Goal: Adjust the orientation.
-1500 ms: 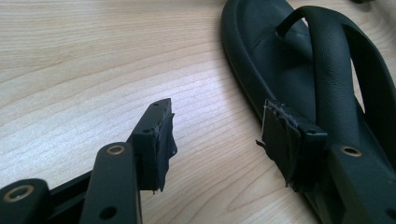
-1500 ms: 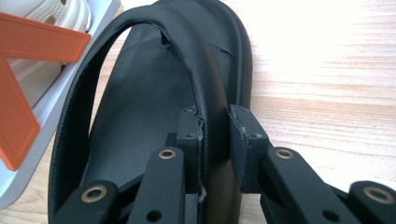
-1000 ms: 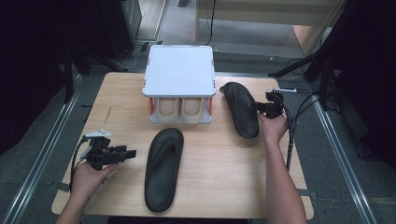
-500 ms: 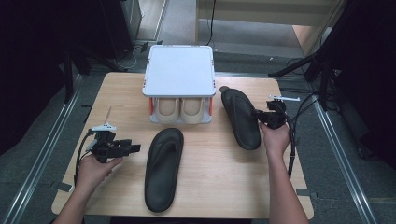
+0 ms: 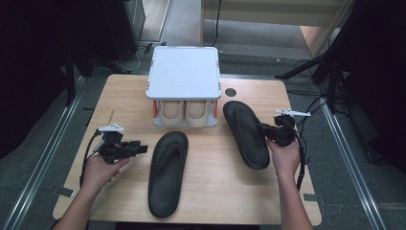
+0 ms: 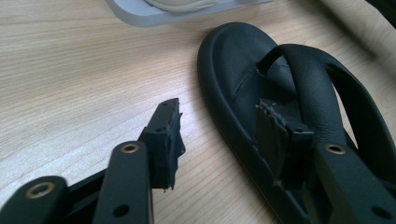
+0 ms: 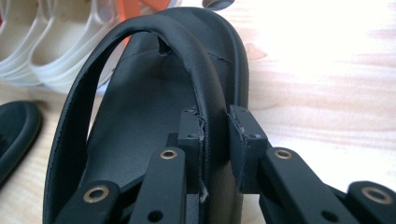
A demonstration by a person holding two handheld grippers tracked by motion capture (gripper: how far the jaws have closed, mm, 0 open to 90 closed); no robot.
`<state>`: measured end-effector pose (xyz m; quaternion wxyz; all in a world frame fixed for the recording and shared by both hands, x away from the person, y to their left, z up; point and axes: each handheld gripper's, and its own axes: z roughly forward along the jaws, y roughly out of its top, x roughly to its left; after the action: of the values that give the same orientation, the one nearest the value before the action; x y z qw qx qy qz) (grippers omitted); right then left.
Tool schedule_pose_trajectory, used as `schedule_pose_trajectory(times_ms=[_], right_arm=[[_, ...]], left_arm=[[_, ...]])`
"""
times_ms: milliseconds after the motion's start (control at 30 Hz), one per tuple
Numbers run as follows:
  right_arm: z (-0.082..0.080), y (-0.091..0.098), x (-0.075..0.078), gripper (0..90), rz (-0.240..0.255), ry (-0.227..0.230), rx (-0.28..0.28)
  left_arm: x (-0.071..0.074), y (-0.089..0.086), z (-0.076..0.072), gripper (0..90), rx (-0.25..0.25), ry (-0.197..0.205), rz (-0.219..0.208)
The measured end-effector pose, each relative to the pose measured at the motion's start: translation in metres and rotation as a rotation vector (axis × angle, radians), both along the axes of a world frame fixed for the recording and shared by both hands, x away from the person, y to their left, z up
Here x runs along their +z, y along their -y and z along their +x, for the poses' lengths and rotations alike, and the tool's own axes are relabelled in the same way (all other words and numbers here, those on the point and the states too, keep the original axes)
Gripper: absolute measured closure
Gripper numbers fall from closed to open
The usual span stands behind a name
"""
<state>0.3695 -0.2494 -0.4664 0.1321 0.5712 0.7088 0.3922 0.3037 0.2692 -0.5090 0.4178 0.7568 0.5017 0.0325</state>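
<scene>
No legible txt, labels, brands or nos. anywhere: sandals, rack, table all unmarked.

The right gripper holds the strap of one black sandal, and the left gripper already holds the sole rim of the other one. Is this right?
Not quite. The left gripper holds nothing yet: the left gripper view shows its jaws, which have just been closing, apart astride the sandal's rim. The right gripper does grip a strap.
</scene>
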Motion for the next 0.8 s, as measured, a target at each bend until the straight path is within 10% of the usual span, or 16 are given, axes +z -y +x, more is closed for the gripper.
schedule_pose_trajectory(times_ms=[800], right_arm=[[-0.069,-0.028,-0.009,76.7,-0.022,-0.009,0.091]], left_arm=[[-0.003,0.009,0.012,78.8,-0.071,-0.028,0.004]])
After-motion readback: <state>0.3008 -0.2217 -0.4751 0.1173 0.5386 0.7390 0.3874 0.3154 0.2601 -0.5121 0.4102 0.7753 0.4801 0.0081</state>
